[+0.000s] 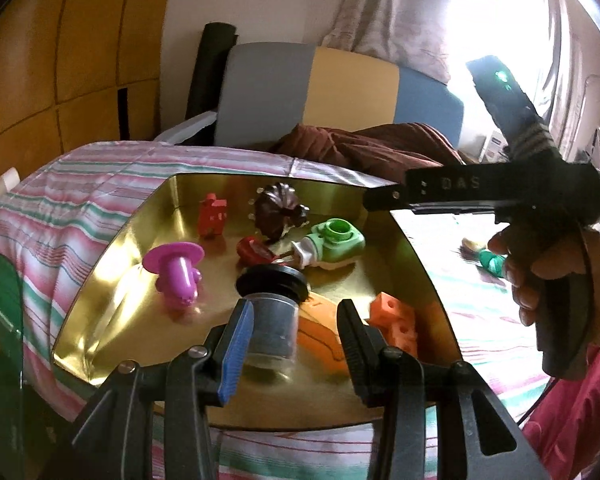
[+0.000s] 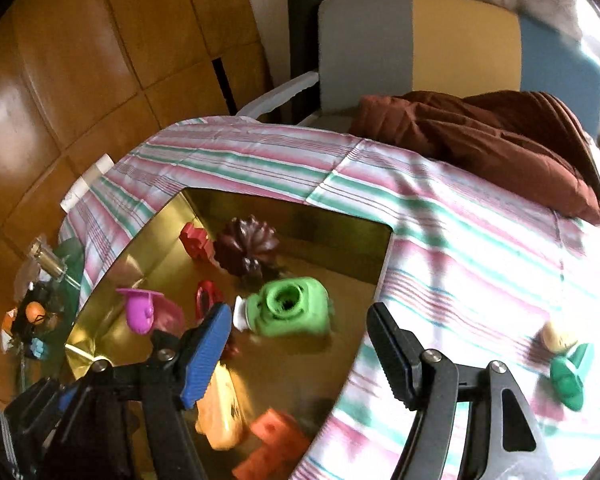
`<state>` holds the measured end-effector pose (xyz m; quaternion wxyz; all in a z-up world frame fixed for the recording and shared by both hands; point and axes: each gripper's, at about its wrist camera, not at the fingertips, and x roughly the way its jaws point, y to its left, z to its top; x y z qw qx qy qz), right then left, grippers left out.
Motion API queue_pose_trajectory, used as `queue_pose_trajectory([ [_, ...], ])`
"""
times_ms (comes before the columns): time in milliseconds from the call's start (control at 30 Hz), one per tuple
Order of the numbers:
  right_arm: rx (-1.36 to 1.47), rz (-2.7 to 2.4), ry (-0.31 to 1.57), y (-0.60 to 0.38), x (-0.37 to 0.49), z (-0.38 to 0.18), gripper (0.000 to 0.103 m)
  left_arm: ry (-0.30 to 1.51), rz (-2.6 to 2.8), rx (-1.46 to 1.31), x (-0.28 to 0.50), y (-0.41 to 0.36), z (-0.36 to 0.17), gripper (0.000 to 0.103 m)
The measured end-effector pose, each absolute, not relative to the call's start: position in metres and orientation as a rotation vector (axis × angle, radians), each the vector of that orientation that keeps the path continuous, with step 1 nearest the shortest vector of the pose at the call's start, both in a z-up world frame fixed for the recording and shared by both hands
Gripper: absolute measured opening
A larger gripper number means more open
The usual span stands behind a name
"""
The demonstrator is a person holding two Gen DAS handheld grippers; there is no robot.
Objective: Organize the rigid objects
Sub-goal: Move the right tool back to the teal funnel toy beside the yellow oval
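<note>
Two views. Left wrist: your left gripper (image 1: pixel 296 338) spread wide over tray (image 1: pixel 400 236) near edge; jar (image 1: pixel 271 316) with black lid between fingers, touching blue pad (image 1: pixel 236 354), clear of other finger. Orange block (image 1: pixel 394 316) at tray's near right corner. Right wrist: your right gripper (image 2: pixel 300 350) agape, holding nothing, above tray's right edge; green camera (image 2: pixel 290 312) mid-tray; green toy (image 2: pixel 568 376) off tray, on striped cloth (image 2: pixel 460 216).

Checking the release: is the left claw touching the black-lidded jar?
Cannot tell. In the left wrist view the jar sits between the left claw's fingers; a gap shows on the right, the blue-padded side is unclear.
</note>
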<state>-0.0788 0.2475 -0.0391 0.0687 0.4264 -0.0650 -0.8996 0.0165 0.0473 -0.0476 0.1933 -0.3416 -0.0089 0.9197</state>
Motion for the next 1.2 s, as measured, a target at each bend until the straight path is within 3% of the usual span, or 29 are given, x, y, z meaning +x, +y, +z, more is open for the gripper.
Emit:
queue_pose_trajectory([
  [300, 1.379, -2.754, -0.225, 0.294, -0.04, -0.057, 0.071, 0.07, 2.52, -0.895, 0.035, 0.067, -0.045, 0.044],
  [633, 1.53, -2.909, -0.392, 0.384, 0.0, -0.077, 0.072, 0.142, 2.489, -0.878, 0.048, 0.082, -0.046, 0.044],
  [733, 1.507, -3.032, -0.553, 0.419, 0.01, -0.071, 0.072, 0.143, 2.493, -0.873, 0.05, 0.084, -0.045, 0.044],
  [867, 1.508, -3.096, -0.922, 0.479, 0.012, -0.067, 0.073, 0.14, 2.503, -0.881, 0.05, 0.085, -0.043, 0.044],
  [1067, 1.608, -3.057, -0.983, 0.508, -0.007, -0.073, 0.076, 0.131, 2.508, -0.889, 0.051, 0.084, -0.039, 0.044],
  [1200, 1.612, -2.971, -1.141, 0.518, -0.019, -0.086, 0.076, 0.133, 2.505, -0.895, 0.051, 0.086, -0.038, 0.044],
])
